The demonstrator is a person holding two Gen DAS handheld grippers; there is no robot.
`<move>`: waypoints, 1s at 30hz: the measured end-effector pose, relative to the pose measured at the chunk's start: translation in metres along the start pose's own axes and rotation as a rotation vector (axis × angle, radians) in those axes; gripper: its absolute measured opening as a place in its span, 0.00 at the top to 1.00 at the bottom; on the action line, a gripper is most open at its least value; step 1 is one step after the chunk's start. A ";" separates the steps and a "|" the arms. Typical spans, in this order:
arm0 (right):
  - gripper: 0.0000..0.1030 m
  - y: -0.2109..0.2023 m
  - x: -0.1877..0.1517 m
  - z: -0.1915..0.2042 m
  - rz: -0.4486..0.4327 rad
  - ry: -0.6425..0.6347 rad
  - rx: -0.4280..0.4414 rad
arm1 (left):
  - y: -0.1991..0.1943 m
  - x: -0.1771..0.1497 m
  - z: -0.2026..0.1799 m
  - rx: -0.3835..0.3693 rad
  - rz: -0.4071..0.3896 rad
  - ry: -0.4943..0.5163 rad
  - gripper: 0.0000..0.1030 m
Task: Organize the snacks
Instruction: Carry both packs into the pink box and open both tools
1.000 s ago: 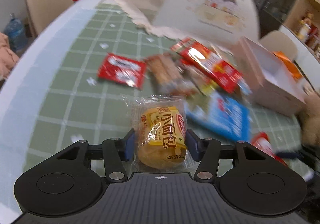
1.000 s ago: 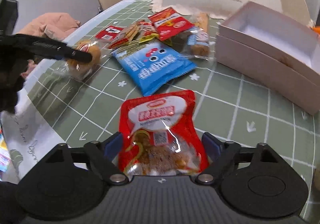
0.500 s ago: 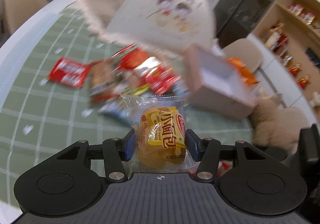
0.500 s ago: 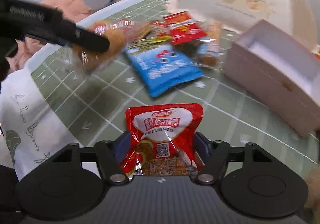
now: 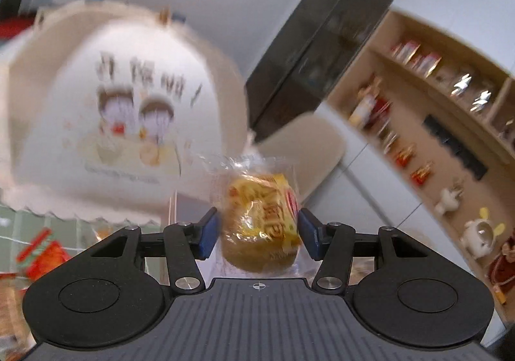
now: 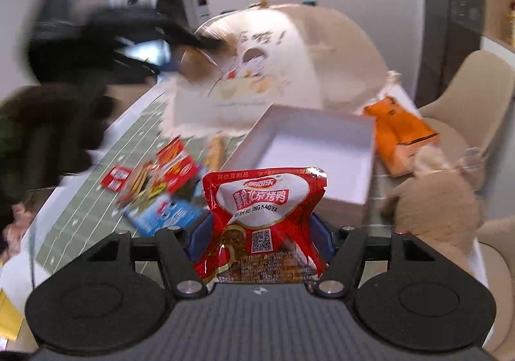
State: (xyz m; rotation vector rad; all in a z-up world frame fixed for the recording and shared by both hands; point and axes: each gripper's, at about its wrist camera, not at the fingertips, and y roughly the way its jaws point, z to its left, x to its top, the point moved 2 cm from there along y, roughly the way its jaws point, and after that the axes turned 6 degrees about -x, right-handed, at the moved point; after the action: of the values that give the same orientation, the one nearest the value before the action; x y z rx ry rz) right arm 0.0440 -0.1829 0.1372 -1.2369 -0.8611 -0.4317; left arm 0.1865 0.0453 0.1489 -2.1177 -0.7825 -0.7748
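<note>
Snacks are now airborne in both tongs: the left tongs (image 5: 257, 233) pinch a clear-wrapped yellow bun (image 5: 261, 225), which a second ago hung low over the green checked worktop (image 6: 96, 187) and now sits before the domed white food cover (image 5: 122, 109). The right tongs (image 6: 259, 243), spread around it a second ago, now pinch the red foil snack pouch (image 6: 264, 219), lifted in the lower centre, just before the open white cardboard box (image 6: 309, 148). Both look ready for boxing.
</note>
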 end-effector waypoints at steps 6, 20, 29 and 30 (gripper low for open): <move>0.36 -0.007 0.015 -0.018 -0.028 0.048 -0.089 | 0.026 -0.011 0.025 -0.051 -0.030 -0.022 0.45; 0.14 0.128 0.103 -0.041 -0.047 0.195 -0.099 | -0.079 -0.086 0.128 0.234 -0.020 -0.213 0.45; 0.15 0.188 0.098 0.005 -0.061 0.099 -0.334 | -0.125 -0.132 0.130 0.265 0.059 -0.216 0.45; 0.14 0.194 0.096 0.003 -0.097 0.066 -0.404 | -0.129 -0.135 0.129 0.263 0.060 -0.214 0.45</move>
State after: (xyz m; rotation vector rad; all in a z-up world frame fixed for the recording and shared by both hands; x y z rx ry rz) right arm 0.2402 -0.1064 0.0866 -1.5442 -0.8026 -0.7465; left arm 0.0431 0.1798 0.0354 -1.9945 -0.8773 -0.3929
